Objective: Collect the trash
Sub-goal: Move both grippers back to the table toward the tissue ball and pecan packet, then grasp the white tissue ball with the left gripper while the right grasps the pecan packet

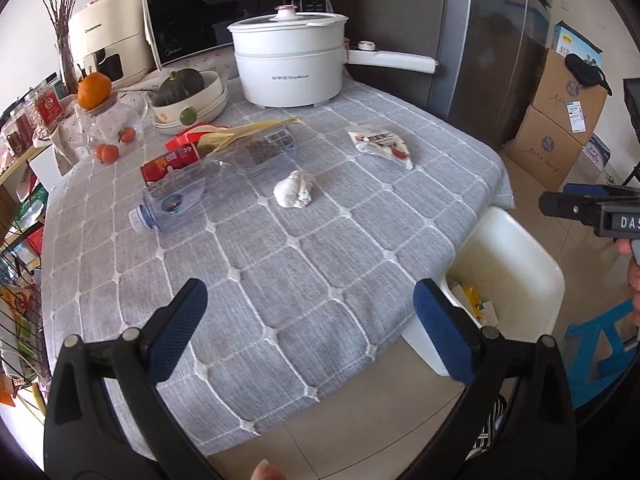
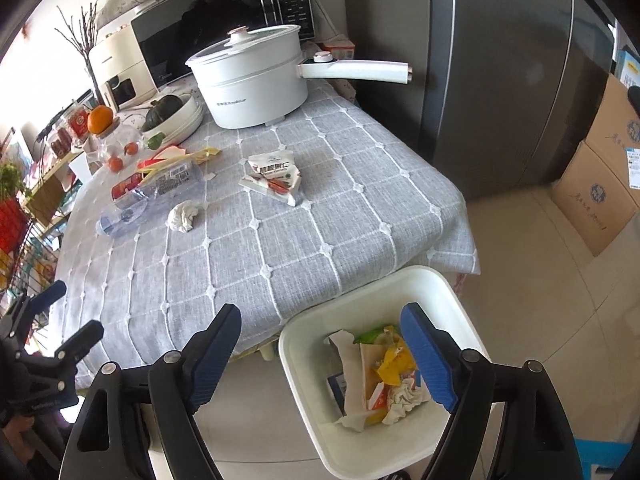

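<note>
Nearest the right wrist camera, the right gripper (image 2: 320,354) stands wide open with nothing between its blue pads, hanging over the near left rim of the white bin (image 2: 436,280), which sits on the floor just off the table's near right corner and already holds paper and wrappers. The left gripper (image 1: 310,312) is also spread wide and empty, poised over the near edge of the grey checked tablecloth (image 1: 280,264).

Further in, a crumpled tissue (image 1: 294,189) lies alone mid-table. Beyond it to the right sits a flattened white carton (image 1: 382,142); to the left a clear plastic bottle (image 1: 176,200) lies on its side, touching a red can (image 1: 170,162) and a heap of yellow wrappers (image 1: 248,130).

Risks, as I judge them: the bottle is round and could roll away from closing jaws; a grab into the heap may drag the glass jar (image 1: 108,128) or the stacked bowls (image 1: 200,104) nearby; a pad may also snag the loose cloth.
</note>
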`<move>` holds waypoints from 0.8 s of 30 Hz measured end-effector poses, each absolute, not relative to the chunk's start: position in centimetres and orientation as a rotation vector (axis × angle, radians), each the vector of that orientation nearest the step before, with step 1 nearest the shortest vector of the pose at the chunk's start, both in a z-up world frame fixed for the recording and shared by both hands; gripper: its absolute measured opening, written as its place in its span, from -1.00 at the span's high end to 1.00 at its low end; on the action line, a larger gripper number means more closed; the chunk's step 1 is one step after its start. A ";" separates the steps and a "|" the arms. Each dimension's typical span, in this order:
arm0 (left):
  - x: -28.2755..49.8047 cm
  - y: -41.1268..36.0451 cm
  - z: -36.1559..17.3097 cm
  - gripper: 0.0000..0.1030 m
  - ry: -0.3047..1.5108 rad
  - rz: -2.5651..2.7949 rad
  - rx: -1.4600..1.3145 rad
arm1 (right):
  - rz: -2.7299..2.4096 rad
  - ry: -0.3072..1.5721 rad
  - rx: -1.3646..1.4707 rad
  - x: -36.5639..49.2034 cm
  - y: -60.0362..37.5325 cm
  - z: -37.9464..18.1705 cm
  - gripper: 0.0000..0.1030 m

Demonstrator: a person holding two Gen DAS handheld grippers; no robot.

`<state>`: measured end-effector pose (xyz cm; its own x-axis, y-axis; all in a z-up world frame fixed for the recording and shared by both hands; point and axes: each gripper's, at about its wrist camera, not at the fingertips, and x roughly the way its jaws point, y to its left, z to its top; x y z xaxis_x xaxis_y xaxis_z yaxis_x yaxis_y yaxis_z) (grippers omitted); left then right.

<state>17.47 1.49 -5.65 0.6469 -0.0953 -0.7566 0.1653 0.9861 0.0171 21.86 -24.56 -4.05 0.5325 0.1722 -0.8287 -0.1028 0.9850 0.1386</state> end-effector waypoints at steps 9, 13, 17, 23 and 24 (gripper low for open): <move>24.8 2.6 -9.8 -0.98 0.949 -0.129 -0.081 | 0.185 1.027 0.034 26.4 -20.3 -5.9 -0.62; 28.1 1.3 -11.2 -0.89 0.959 -0.151 -0.086 | 0.178 1.016 0.023 29.4 -19.2 -6.7 -0.62; 30.6 1.1 -12.5 -0.68 0.951 -0.145 -0.061 | 0.166 0.985 0.009 32.1 -19.0 -8.1 -0.62; 32.5 1.4 -13.9 -0.19 0.933 -0.178 -0.131 | 0.217 0.964 -0.051 34.8 -18.1 -10.6 -0.62; 32.8 1.4 -14.1 -0.09 0.938 -0.179 -0.131 | 0.225 0.963 -0.056 35.3 -17.8 -10.9 -0.62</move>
